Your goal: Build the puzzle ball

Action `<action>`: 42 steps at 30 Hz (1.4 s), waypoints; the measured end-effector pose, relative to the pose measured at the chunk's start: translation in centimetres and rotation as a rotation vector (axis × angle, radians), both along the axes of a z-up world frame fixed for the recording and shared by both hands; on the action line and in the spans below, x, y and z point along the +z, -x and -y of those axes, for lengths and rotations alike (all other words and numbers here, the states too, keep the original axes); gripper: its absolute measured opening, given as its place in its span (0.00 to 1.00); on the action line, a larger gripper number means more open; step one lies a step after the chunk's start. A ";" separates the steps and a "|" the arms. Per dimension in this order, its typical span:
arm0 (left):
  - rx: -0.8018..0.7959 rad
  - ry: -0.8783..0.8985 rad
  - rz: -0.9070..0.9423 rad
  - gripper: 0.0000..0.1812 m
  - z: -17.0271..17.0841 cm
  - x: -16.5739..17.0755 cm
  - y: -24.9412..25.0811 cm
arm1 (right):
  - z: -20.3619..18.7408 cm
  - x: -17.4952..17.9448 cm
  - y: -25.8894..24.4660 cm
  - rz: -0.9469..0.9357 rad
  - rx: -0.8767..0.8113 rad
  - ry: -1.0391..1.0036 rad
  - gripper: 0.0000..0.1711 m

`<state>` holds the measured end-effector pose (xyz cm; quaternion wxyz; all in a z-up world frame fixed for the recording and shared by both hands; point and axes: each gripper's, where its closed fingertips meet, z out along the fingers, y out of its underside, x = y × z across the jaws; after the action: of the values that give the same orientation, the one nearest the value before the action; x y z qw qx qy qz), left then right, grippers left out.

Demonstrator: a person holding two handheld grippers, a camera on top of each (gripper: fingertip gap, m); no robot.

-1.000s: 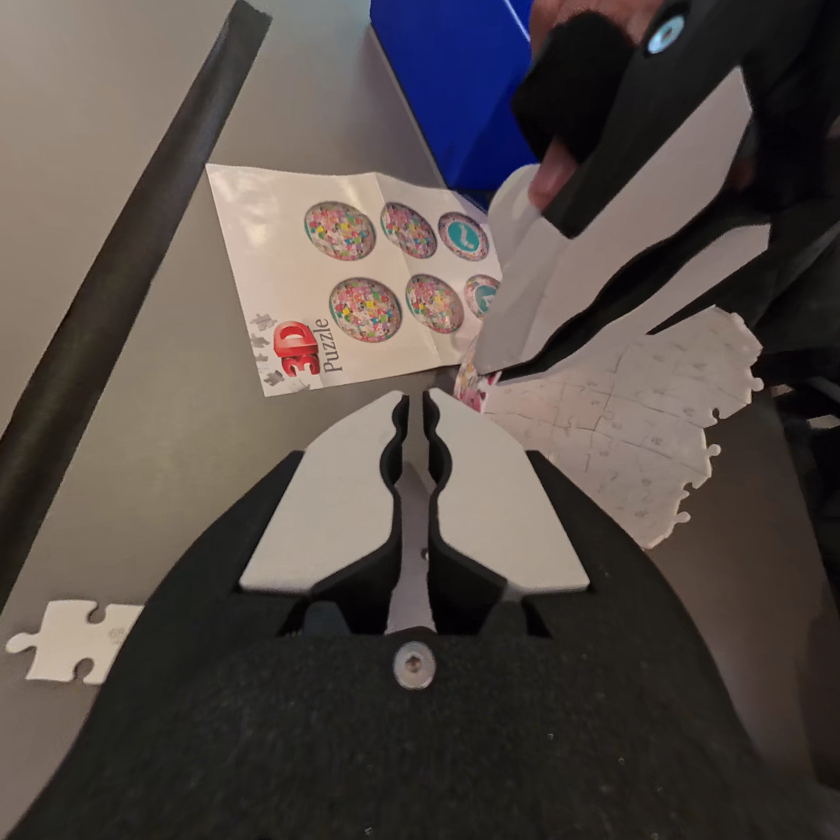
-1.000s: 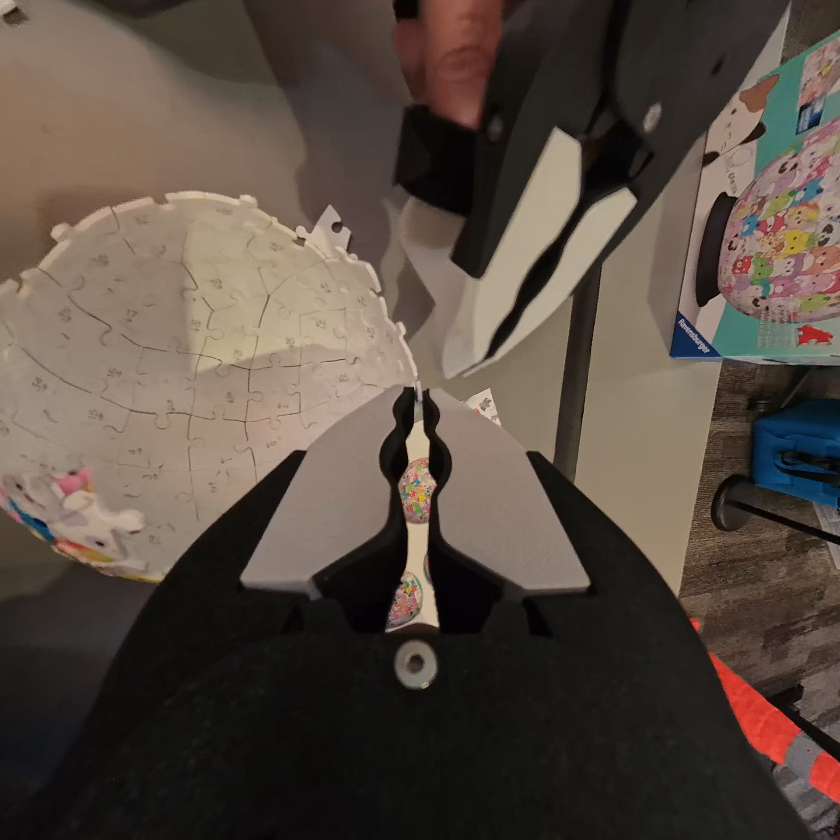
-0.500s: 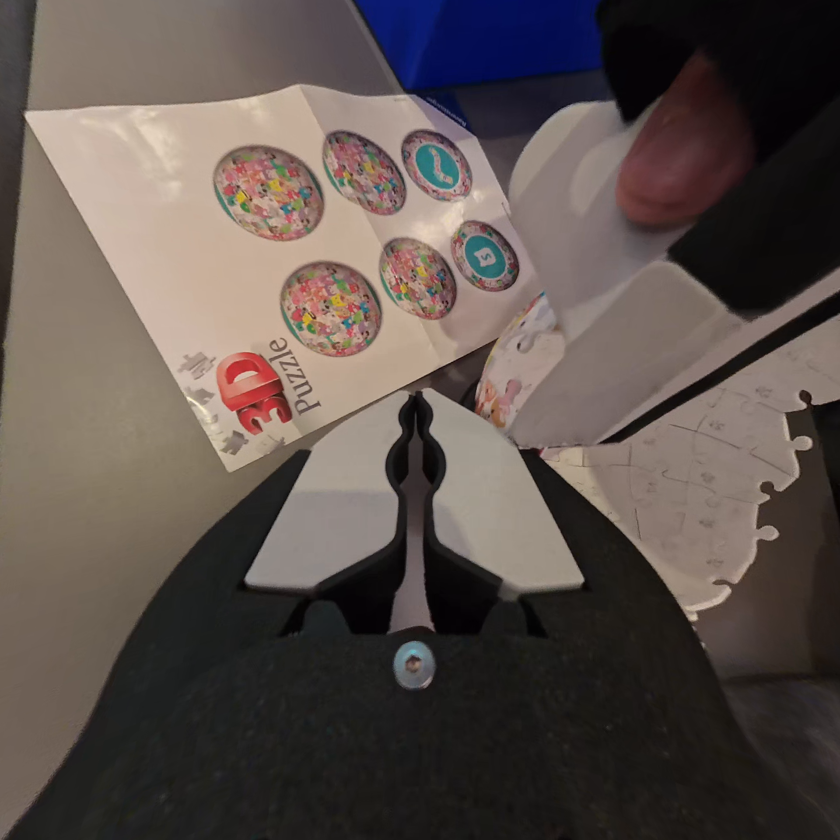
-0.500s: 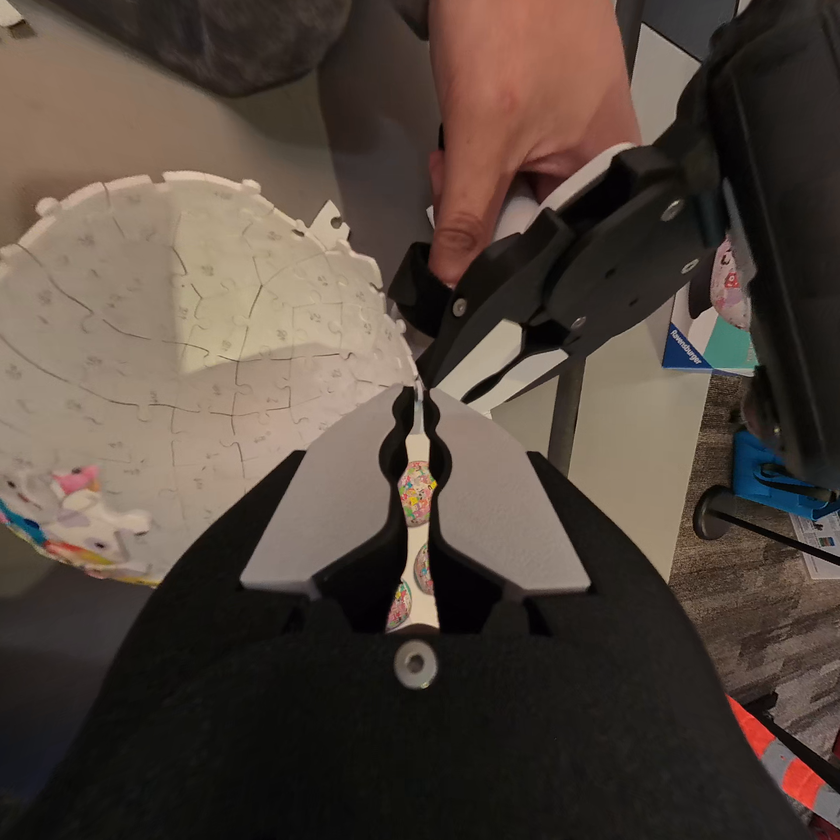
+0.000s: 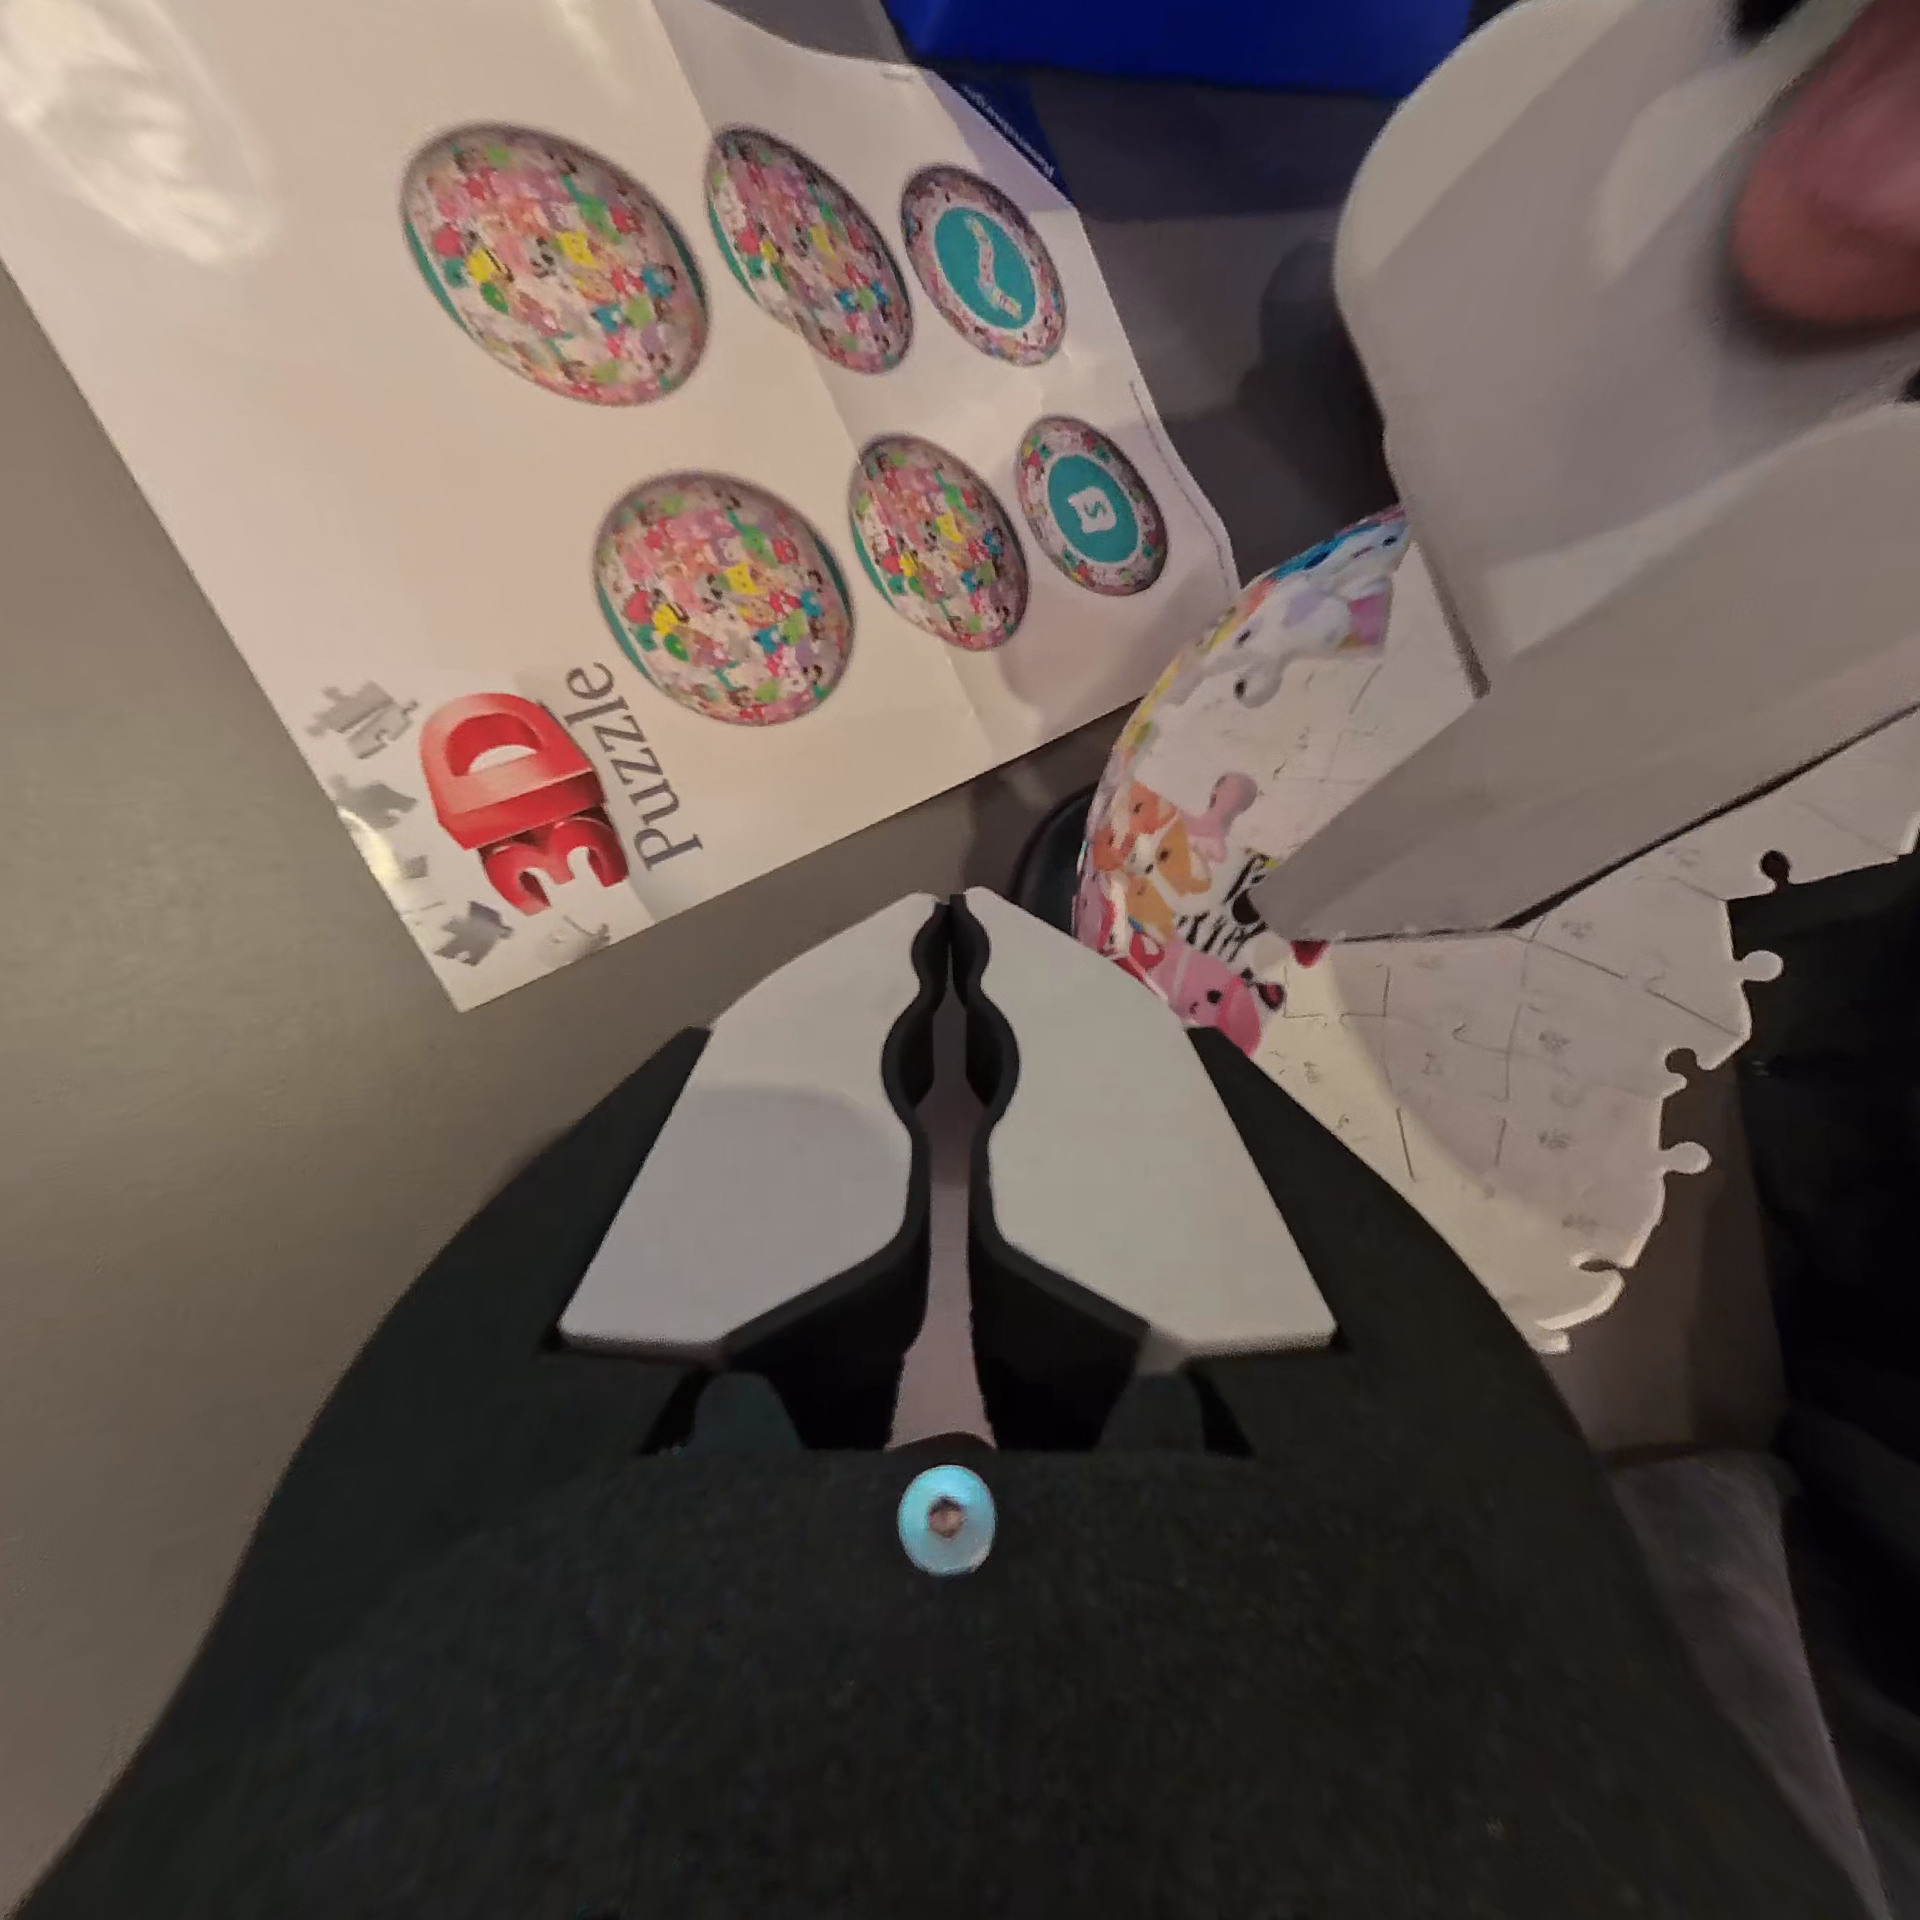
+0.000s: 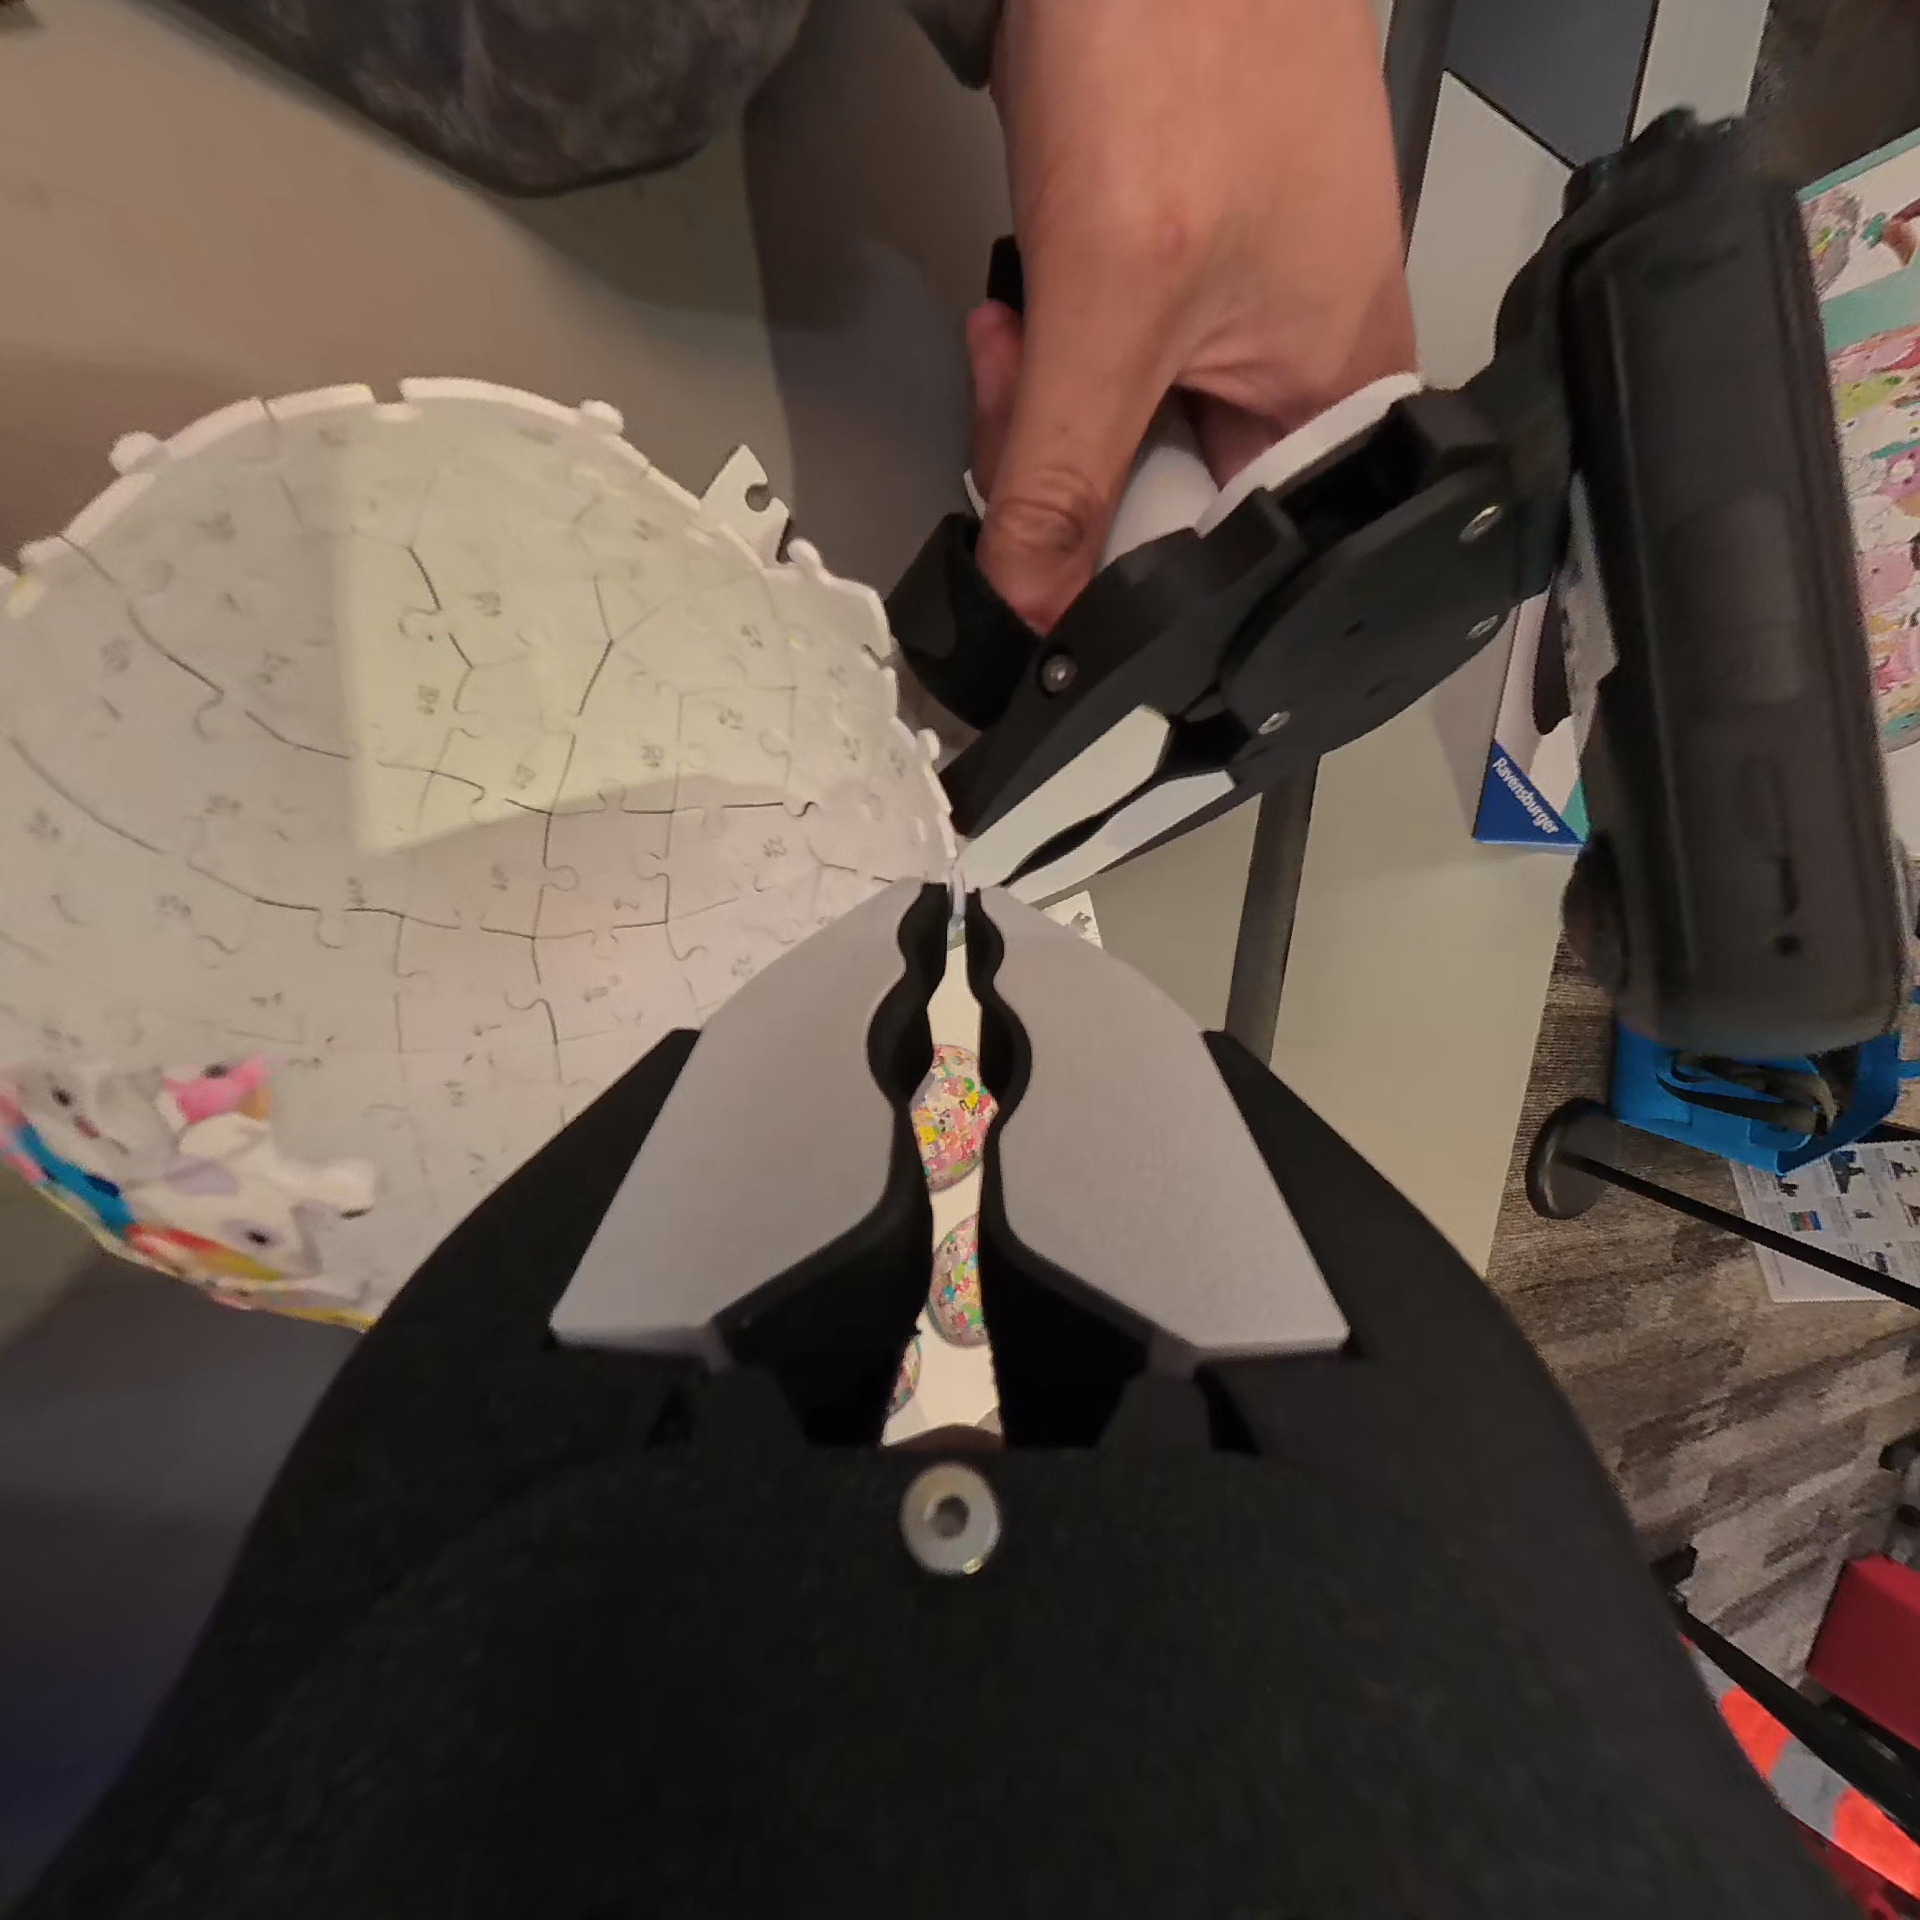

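Between the right gripper's [image 6: 951, 904] fingertips, the rim of the half-built puzzle ball [image 6: 436, 790] is being pinched, the shell lying to its left. Beside that rim, the left gripper [image 5: 951, 914] is hovering clenched on nothing above the instruction leaflet [image 5: 312, 436]

Both grippers [image 5: 951, 914] [image 6: 951, 904] closed, tips together.

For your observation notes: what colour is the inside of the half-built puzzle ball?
Plain white, with faint markings, on the puzzle ball; right wrist view shows it best.
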<state>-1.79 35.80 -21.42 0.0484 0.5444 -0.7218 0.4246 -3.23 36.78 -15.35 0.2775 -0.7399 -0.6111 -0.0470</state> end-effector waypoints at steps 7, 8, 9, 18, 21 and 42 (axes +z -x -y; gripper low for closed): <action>0.002 0.026 0.021 0.00 0.0 0.6 0.0 | 0.0 -0.1 -0.1 0.010 -0.008 -0.002 0.02; 0.004 0.027 0.021 0.00 0.0 0.5 0.0 | 0.0 -0.1 -0.2 0.009 -0.010 0.001 0.02; 0.004 0.031 0.017 0.00 0.0 0.4 -0.1 | 0.1 -0.1 -0.1 0.004 -0.014 0.007 0.02; 0.009 0.030 0.009 0.00 0.1 0.0 -0.1 | 0.1 -0.2 -0.5 -0.020 -0.064 0.067 0.07; 0.016 0.034 0.009 0.00 -0.1 -0.1 -0.1 | 0.2 0.3 -0.8 -0.015 -0.084 0.084 0.11; 0.110 0.151 0.197 0.00 -0.8 2.2 -0.6 | 8.3 7.2 2.6 -0.336 -0.551 -0.182 0.04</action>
<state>-1.16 36.62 -19.21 -0.0051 0.5336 -0.6582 0.5310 -5.79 28.49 -8.19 0.4162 -0.8469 -0.3269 -0.0523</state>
